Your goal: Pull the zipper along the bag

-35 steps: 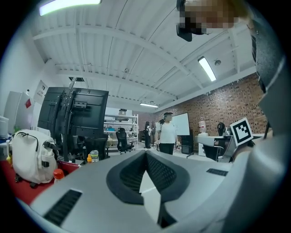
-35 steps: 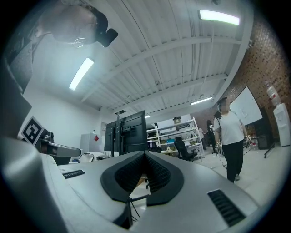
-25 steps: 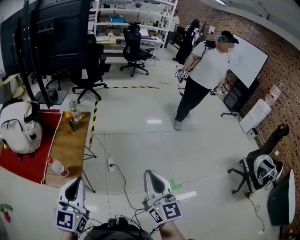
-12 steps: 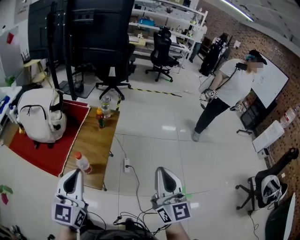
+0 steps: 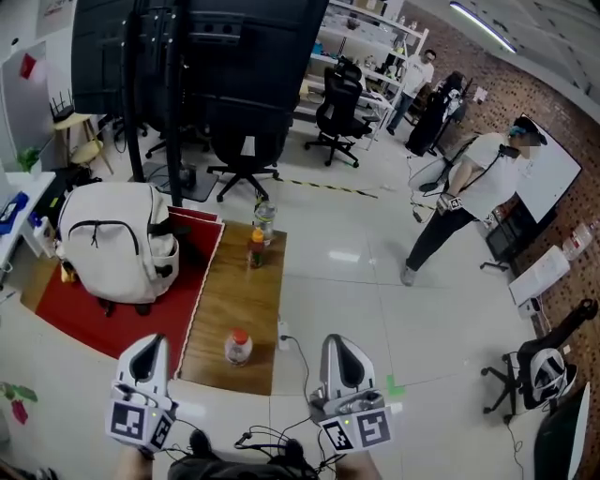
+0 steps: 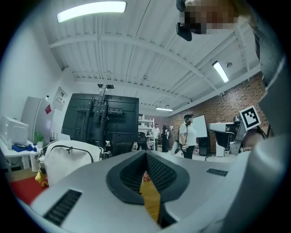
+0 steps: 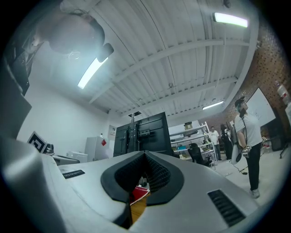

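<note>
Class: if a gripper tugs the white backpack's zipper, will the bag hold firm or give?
The white backpack stands plump and upright, so its fabric probably dents rather than collapses. It sits loose on the red mat, so it may slide or tip unless steadied.

Open-plan lab/office: brick wall, whiteboard, office chairs, shelving, large black screen on stand, tiled floor, ceiling strip lights.

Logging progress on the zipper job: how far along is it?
Done: nothing visible; the white backpack stands untouched on the red cloth. In hand: nothing; the left gripper and right gripper are shut, empty, short of the wooden table. Left: reach the backpack, grip its zipper, draw it along.
</note>
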Motion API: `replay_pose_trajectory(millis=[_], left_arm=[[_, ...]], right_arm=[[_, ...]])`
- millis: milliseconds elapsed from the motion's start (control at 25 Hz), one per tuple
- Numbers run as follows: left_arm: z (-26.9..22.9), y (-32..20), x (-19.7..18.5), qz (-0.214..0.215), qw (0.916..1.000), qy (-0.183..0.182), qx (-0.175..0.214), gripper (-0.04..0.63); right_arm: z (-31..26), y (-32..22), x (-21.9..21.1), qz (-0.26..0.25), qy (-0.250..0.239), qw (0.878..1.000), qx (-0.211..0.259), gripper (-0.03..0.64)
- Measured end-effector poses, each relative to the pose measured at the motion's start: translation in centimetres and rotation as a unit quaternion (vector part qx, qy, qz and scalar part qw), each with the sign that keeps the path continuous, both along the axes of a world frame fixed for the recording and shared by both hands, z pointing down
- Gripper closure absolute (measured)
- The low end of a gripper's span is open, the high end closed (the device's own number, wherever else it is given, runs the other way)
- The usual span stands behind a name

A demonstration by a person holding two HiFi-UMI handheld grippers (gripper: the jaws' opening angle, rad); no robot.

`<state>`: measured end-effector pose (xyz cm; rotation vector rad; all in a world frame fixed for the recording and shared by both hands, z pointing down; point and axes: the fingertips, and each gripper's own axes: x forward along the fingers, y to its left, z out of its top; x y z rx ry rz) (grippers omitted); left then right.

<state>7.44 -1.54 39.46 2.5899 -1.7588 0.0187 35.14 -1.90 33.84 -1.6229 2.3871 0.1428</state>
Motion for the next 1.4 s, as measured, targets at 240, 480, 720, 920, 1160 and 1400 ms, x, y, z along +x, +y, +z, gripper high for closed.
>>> replay_pose_trajectory(millis=[240, 480, 720, 920, 1160, 1400], left_arm=[[-0.2, -1.8, -8.0, 0.021, 0.9998, 0.0, -0.003, 0.568], [-0.1, -2.1, -13.0, 0.049, 0.9987, 0.005, -0.01, 0.568], [-0.2, -2.4, -14.7, 0.06, 0.998, 0.009, -0.015, 0.568], [0.0, -2.4, -12.7, 0.064, 0.9978, 0.006, -0.018, 0.568], [-0.9, -1.9, -9.9, 0.064, 0.9979, -0.005, -0.011, 0.568], [-1.1, -2.6, -8.1, 0.052, 0.9985, -0.009, -0.016, 0.568]], right_arm=[[-0.1, -0.1, -8.4, 0.015, -0.001, 1.0, -0.004, 0.611], [-0.5, 1.3, -13.6, 0.045, 0.007, 0.999, -0.013, 0.611], [-1.3, 2.4, -15.4, 0.063, 0.011, 0.998, -0.014, 0.611], [-1.2, 2.7, -13.5, 0.064, 0.004, 0.998, -0.009, 0.611], [-0.9, 2.8, -10.5, 0.063, -0.012, 0.998, -0.004, 0.611], [-0.9, 1.8, -8.6, 0.042, -0.017, 0.999, -0.008, 0.611]])
